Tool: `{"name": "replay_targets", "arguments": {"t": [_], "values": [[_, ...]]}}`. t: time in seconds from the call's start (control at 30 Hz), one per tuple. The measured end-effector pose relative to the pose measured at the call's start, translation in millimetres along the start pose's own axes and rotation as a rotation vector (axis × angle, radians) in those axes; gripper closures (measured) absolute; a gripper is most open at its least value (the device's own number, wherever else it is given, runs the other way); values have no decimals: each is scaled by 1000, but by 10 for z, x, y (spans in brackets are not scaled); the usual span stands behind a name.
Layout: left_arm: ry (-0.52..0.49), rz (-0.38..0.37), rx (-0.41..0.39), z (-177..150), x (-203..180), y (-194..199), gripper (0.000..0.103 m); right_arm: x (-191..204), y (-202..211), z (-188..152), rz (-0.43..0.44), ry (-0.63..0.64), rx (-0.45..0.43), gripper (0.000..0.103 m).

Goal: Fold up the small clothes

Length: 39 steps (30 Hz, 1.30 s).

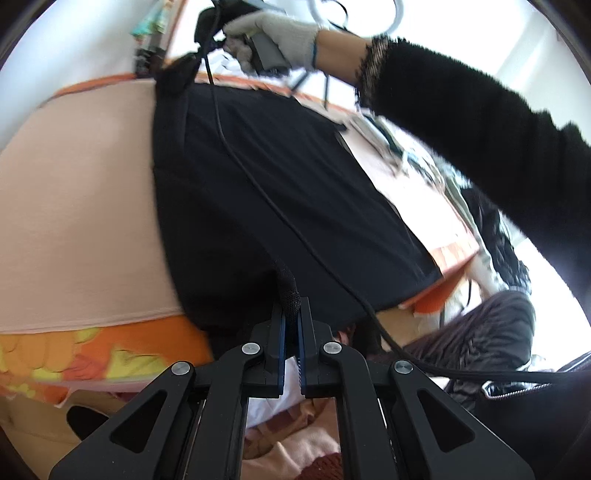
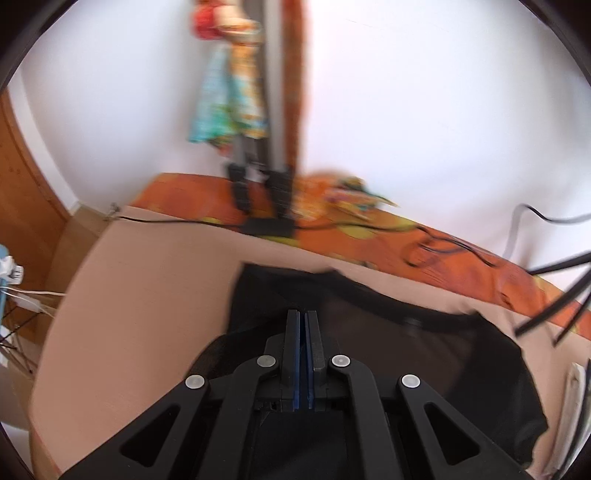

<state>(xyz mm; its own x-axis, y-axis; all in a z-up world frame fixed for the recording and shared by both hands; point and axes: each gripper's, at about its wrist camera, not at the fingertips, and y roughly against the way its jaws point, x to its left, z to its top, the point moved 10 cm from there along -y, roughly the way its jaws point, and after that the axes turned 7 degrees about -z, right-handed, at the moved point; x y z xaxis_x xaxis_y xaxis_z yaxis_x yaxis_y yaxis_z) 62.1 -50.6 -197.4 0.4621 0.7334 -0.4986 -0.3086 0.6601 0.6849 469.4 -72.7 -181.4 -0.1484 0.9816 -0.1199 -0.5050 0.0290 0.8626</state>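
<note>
A black garment point(image 1: 280, 192) lies spread on a pale pink cloth point(image 1: 74, 206). My left gripper point(image 1: 291, 306) is shut on a bunched edge of the garment at its near end. In the left wrist view the gloved hand point(image 1: 273, 33) holds the other gripper at the garment's far end. In the right wrist view my right gripper point(image 2: 303, 317) is shut, its jaws pressed together over the black garment point(image 2: 424, 354); it seems to pinch thin fabric, though blur hides the contact.
An orange floral bedspread point(image 1: 92, 354) lies under the pink cloth. A black cable point(image 1: 258, 188) runs across the garment. Cables and a black stand point(image 2: 266, 199) sit on the orange cover point(image 2: 424, 251) near the white wall. A clothes pile point(image 1: 491, 229) lies to the right.
</note>
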Motion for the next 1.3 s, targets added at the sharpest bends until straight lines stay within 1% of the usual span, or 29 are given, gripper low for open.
{"name": "replay_targets", "arguments": {"t": [0.1, 0.2, 0.37, 0.53, 0.57, 0.6, 0.63, 0.67, 0.7, 0.73, 0.8, 0.83, 0.87, 0.97, 1.07, 1.13, 1.17, 1.2, 1.27, 1.3], "values": [[-25, -10, 54, -55, -101, -191, 99, -379, -72, -12, -48, -23, 16, 103], [-44, 3, 84, -80, -149, -327, 99, -618, -167, -40, -64, -55, 31, 103], [-63, 4, 98, -68, -227, -407, 99, -711, -256, -81, -57, -66, 27, 103], [-43, -38, 114, -69, -280, -485, 99, -688, -308, -93, -69, -48, 29, 102], [-37, -53, 111, -65, -295, -483, 99, -708, -309, -85, -78, -54, 26, 101], [-41, -60, 112, -61, -316, -488, 99, -733, -295, -65, -81, -62, 18, 98], [-52, -64, 112, -58, -344, -487, 93, -746, -259, -40, -68, -69, 3, 89], [-60, -68, 114, -53, -377, -495, 85, -759, -225, -22, -62, -75, -4, 55], [-67, -73, 110, -47, -404, -488, 81, -792, -160, -4, -67, -84, -17, 32], [-76, -88, 101, -38, -447, -469, 76, -812, -106, 13, -74, -86, -36, 30], [-98, -88, 91, -27, -498, -429, 66, -854, 27, 38, -86, -79, -68, 32], [-118, -73, 86, -25, -517, -400, 58, -869, 102, 32, -73, -80, -74, 32], [-131, -67, 80, -24, -531, -380, 56, -886, 161, 24, -64, -84, -79, 32], [-154, -69, 62, -68, -545, -254, 56, -942, 398, -42, -23, -107, -92, 32], [-138, -53, 46, -128, -495, -111, 56, -984, 646, -165, 37, -139, -92, 32], [-122, -37, 27, -168, -441, 3, 56, -970, 779, -309, 74, -149, -86, 32], [-112, -15, 7, -197, -382, 87, 56, -951, 803, -380, 82, -146, -77, 32], [-97, 7, -7, -223, -315, 147, 56, -901, 830, -500, 105, -140, -57, 34], [-58, 28, -23, -262, -189, 189, 56, -806, 881, -689, 145, -122, -34, 37], [-25, 33, -22, -294, -95, 188, 56, -741, 909, -791, 158, -104, -27, 37]]}}
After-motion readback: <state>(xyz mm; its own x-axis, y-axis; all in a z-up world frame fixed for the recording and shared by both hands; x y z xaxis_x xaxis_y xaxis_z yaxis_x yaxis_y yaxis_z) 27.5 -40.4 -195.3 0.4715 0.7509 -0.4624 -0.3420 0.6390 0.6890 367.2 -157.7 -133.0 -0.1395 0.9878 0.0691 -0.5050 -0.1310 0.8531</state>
